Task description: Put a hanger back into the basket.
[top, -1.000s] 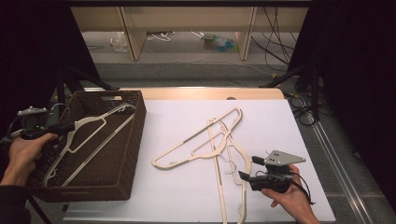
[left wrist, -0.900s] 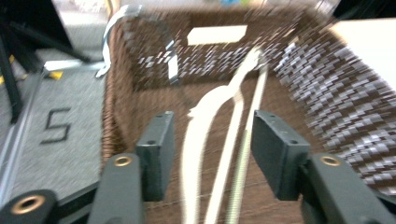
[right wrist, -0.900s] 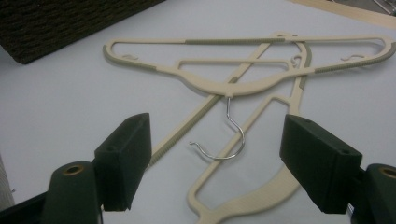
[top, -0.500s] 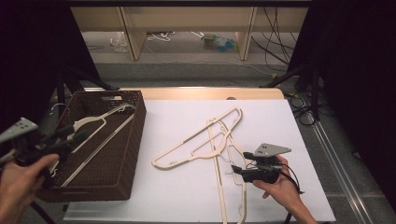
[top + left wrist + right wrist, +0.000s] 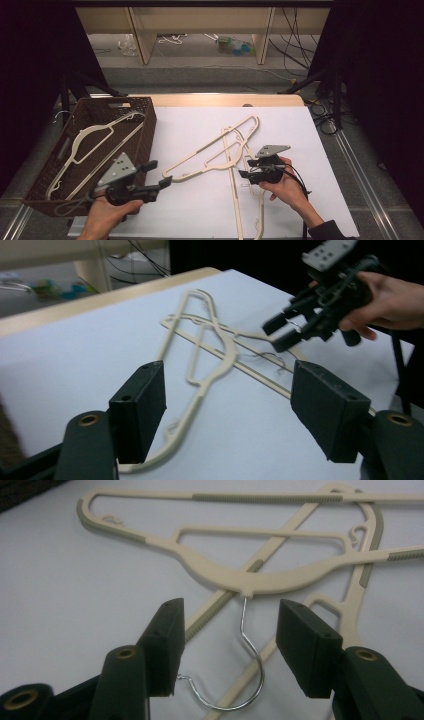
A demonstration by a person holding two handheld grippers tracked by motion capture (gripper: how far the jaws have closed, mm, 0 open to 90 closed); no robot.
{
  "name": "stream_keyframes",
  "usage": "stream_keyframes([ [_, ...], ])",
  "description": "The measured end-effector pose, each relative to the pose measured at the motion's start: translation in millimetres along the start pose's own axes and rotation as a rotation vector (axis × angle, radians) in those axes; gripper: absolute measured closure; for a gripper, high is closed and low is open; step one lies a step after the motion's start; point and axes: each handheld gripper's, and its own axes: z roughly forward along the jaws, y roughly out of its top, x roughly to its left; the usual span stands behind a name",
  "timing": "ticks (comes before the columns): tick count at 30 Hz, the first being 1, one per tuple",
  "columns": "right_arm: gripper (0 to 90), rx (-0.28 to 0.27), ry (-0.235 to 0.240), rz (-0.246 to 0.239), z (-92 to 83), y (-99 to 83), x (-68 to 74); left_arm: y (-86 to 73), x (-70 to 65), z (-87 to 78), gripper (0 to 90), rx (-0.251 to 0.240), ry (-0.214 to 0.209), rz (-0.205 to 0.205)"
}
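The right hand (image 5: 287, 182) covers part of the lower hanger (image 5: 240, 200) on the bench (image 5: 310, 125), and its far end is cut off at the bottom edge of the high view. Three cream hangers are visible: two lie crossed on the bench and one (image 5: 95, 145) lies in the brown basket (image 5: 145, 107) at the left. The top hanger (image 5: 260, 577) has a wire hook (image 5: 252, 655). This hook stands between the jaws of the right claw (image 5: 227, 647); the jaws have just been closing, but the pads are apart from the wire. The left claw (image 5: 227, 415) hangs above the end of the top hanger, just beside the basket; its jaws have just been opening and are wide apart, gripping nothing. Cables and shelf legs are on the floor behind the bench.
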Motion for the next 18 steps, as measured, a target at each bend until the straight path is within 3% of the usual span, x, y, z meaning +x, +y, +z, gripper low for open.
stream_keyframes([
  [2,47.9,-0.015,-0.014,-0.005,5.9,0.6,-1.3,-10.8,-5.6,11.6,30.3,0.001,0.014,0.02],
  [4,48.9,0.001,-0.004,-0.001,9.2,2.7,-2.2,-20.2,-8.6,19.8,30.2,0.02,-0.021,0.022],
  [7,50.0,0.025,0.012,-0.024,14.6,5.9,-4.2,-28.8,-14.4,27.8,29.8,0.027,-0.026,0.028],
  [10,50.4,0.036,0.016,-0.033,21.6,6.8,-5.1,-35.7,-17.9,35.9,28.1,0.057,-0.047,0.071],
  [11,50.4,0.025,0.01,-0.021,25.9,6.4,-4.3,-37.3,-19.2,37.2,27.3,0.053,-0.051,0.041],
  [13,50.3,0.049,0.025,-0.035,28.4,7.4,-5.8,-39.3,-18.6,38.7,26.0,0.056,-0.048,0.061],
  [14,50.3,0.034,0.017,-0.032,31.9,7.1,-5.1,-41.0,-18.8,39.5,25.3,0.057,-0.044,0.066],
  [15,50.2,0.061,0.028,-0.039,32.0,8.1,-5.3,-42.3,-19.1,40.1,24.3,0.057,-0.041,0.064],
  [16,50.2,0.037,0.017,-0.06,35.6,7.5,-5.3,-43.7,-18.7,41.0,24.0,0.063,-0.044,0.06],
  [17,50.2,0.057,0.017,-0.042,36.6,7.8,-3.5,-44.5,-19.0,41.4,24.0,0.067,-0.043,0.052],
  [18,50.2,0.048,0.013,-0.064,39.1,7.5,-4.5,-44.8,-18.9,41.5,24.0,0.07,-0.043,0.055],
])
